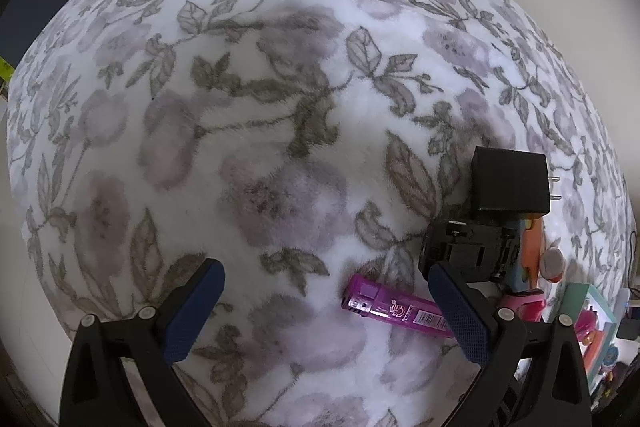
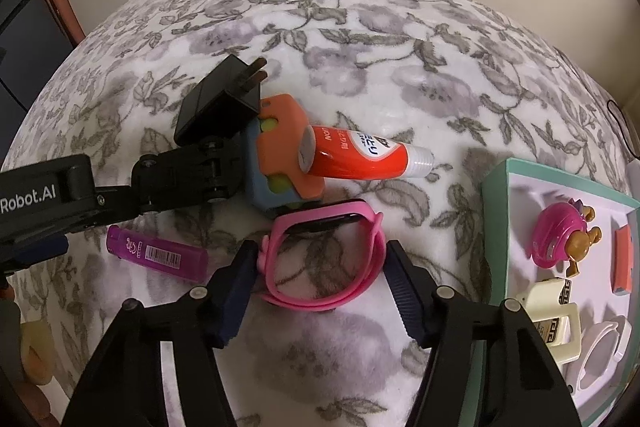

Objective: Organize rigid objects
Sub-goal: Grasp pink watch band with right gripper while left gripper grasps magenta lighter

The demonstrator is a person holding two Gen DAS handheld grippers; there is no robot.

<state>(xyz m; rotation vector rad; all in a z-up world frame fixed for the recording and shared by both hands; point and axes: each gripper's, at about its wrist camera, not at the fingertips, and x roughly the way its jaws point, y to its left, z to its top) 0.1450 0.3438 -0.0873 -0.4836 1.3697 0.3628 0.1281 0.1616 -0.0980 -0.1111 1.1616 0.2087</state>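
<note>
Right wrist view, right gripper [image 2: 320, 287] spread around pink band [image 2: 320, 259], lighter [image 2: 158, 254] beside, left gripper [image 1: 328, 307] spread.

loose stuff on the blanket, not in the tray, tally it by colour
pink: 1, watch band
purple: 1, lighter
black: 1, plug adapter
red and white: 1, tube
orange and blue: 1, blocky toy
total: 5

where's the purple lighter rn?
The translucent purple plastic lighter lies flat on the floral fleece blanket, left of the pink watch band, just below the left gripper.
</note>
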